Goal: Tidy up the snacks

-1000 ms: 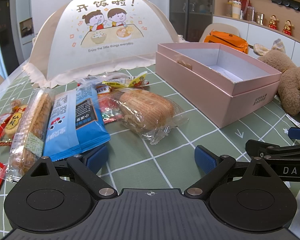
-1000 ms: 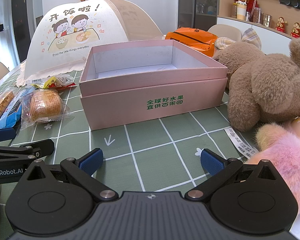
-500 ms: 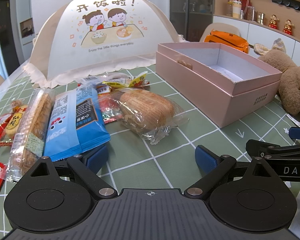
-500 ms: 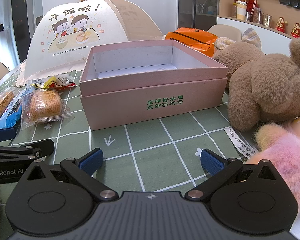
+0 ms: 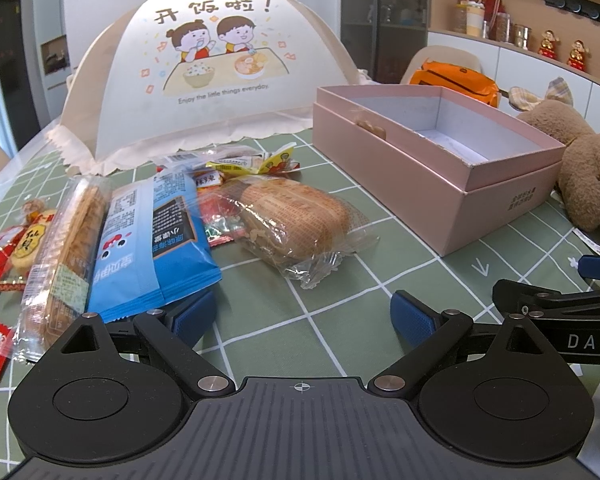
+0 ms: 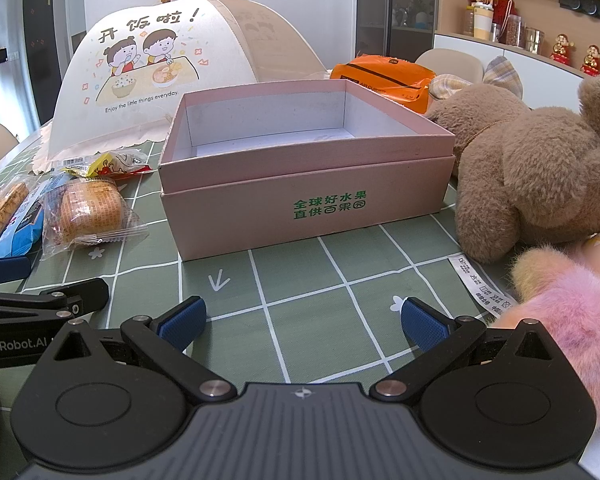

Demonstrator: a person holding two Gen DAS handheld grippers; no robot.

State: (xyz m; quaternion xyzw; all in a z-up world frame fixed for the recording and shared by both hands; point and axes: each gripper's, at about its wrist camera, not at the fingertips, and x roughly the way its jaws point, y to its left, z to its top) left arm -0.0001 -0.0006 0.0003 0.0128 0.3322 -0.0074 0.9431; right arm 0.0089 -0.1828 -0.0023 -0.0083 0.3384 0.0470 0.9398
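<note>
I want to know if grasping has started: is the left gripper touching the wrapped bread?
Apart. In the left wrist view, bare green tablecloth shows between the open left gripper and the wrapped bread.

Food cover (image 5: 220, 80): "Enjoy the little things everyday."; gripper: "GenRobot.AI".

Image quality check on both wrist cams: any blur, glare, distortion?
Left wrist: sharp, even daylight, glare only on the clear bread wrapper; fisheye bows the pink box. Right wrist: equally sharp, green box print legible, dark vignette corners, no motion blur.
</note>
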